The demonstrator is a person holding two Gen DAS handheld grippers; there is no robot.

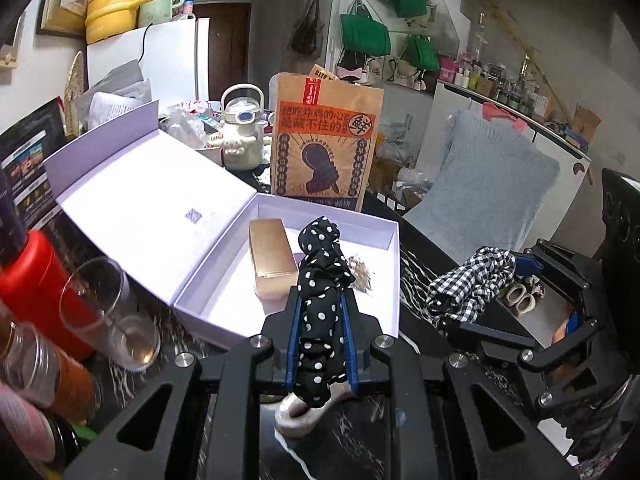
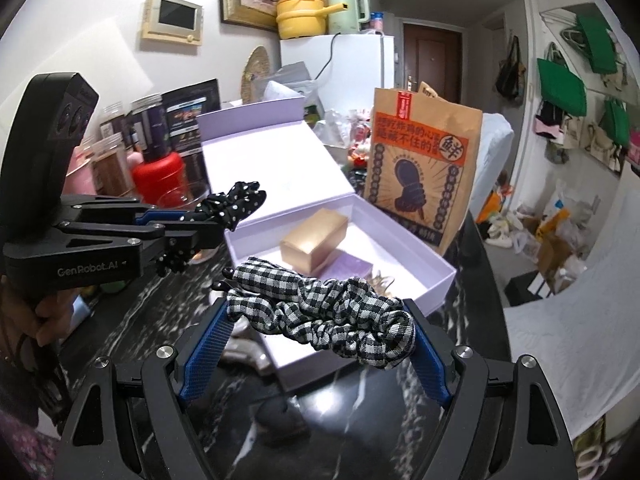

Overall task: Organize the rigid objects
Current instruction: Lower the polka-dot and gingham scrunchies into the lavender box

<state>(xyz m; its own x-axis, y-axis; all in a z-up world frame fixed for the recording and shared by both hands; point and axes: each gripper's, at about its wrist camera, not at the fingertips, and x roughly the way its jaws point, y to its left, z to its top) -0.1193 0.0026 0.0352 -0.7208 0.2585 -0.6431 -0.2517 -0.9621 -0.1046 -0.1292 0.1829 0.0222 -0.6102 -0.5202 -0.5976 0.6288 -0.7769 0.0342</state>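
Observation:
My left gripper [image 1: 322, 300] is shut on a black polka-dot hair scrunchie [image 1: 320, 276], which stands up between its blue pads just in front of the open lavender box [image 1: 390, 240]. In the right wrist view the left gripper [image 2: 204, 220] hovers left of the box tray [image 2: 440, 276] with the polka-dot scrunchie [image 2: 236, 202] sticking out. My right gripper [image 2: 316, 308] stands wide, with a black-and-white gingham scrunchie [image 2: 320, 304] stretched across between its pads, over the tray's near corner. A gold box [image 2: 316, 240] and a small purple block [image 2: 352, 270] lie in the tray.
A brown paper bag [image 1: 324, 148] stands behind the tray, whose lid [image 1: 160, 208] lies open to the left. A red canister [image 1: 36, 280], a drinking glass [image 1: 104, 304] and jars crowd the left. A pale clip [image 1: 296, 416] lies on the dark marble table [image 2: 360, 420].

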